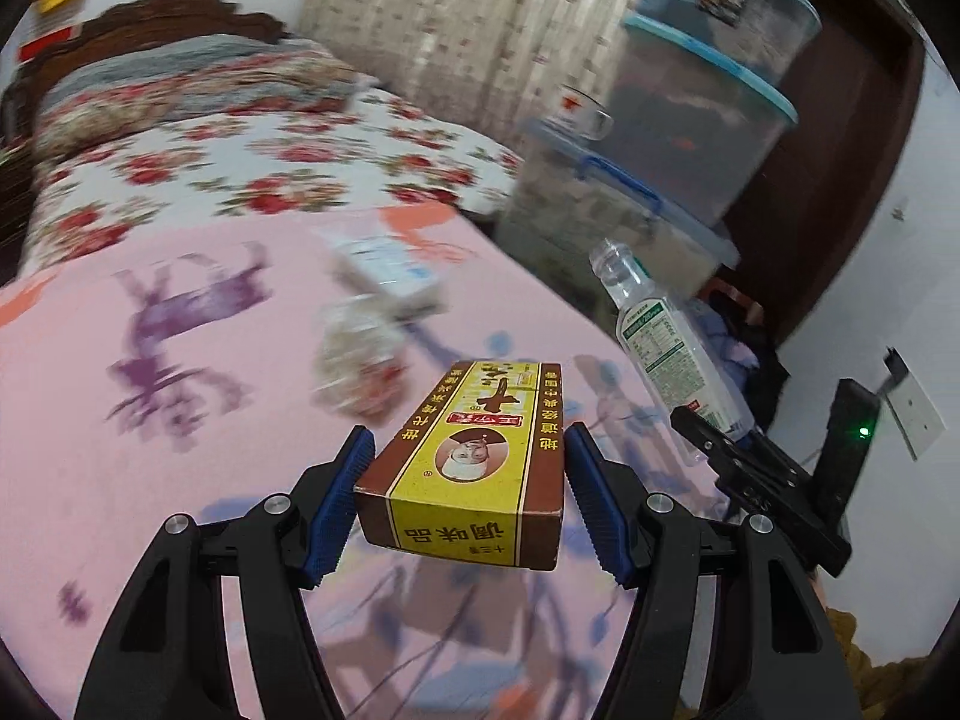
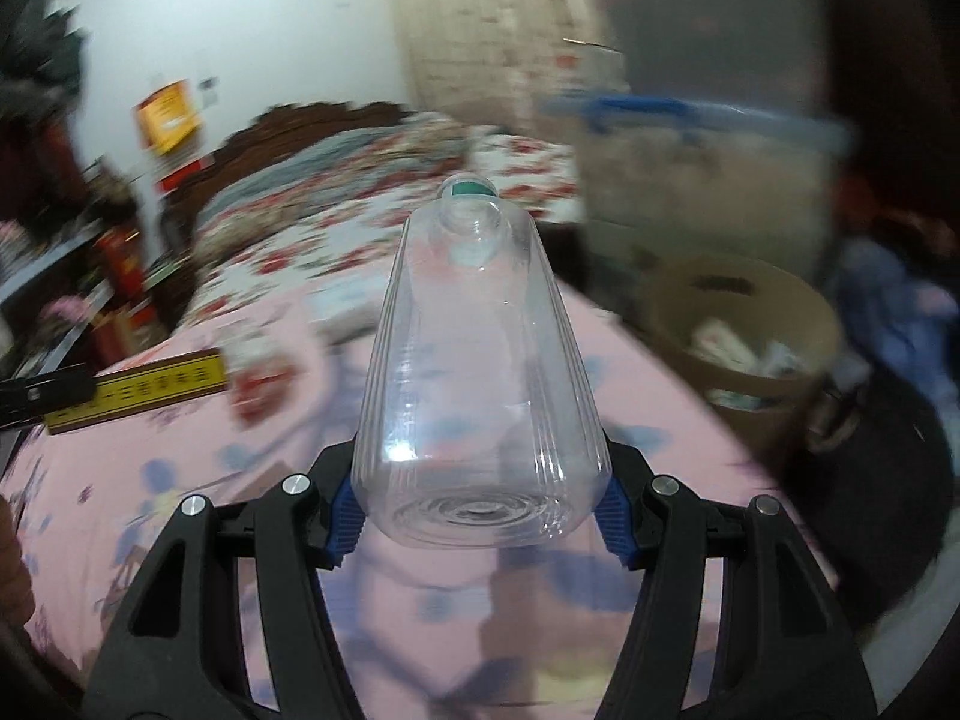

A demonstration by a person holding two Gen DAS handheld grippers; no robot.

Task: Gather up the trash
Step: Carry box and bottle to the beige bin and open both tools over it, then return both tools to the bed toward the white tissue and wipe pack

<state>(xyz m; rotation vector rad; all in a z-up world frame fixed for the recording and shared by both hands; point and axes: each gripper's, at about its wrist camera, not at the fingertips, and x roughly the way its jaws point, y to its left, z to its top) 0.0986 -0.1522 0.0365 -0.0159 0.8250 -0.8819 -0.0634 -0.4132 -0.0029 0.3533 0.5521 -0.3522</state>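
Two grippers carry trash above the pink bedsheet (image 1: 150, 480): left gripper (image 1: 465, 501) clamps a yellow-brown box (image 1: 474, 462), right gripper (image 2: 480, 507) clamps a clear bottle (image 2: 480, 372). Blurred litter (image 1: 360, 354) lies farther off; the bin (image 2: 750, 324) at right is smeared.

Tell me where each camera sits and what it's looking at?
Left wrist: on the left gripper, looking over its blue pads clamping a yellow box, across the pink bed toward stacked bins.
Right wrist: on the right gripper, looking along a clear bottle it holds, toward a basket beside the bed.
Shared: each view shows both the box and the bottle.
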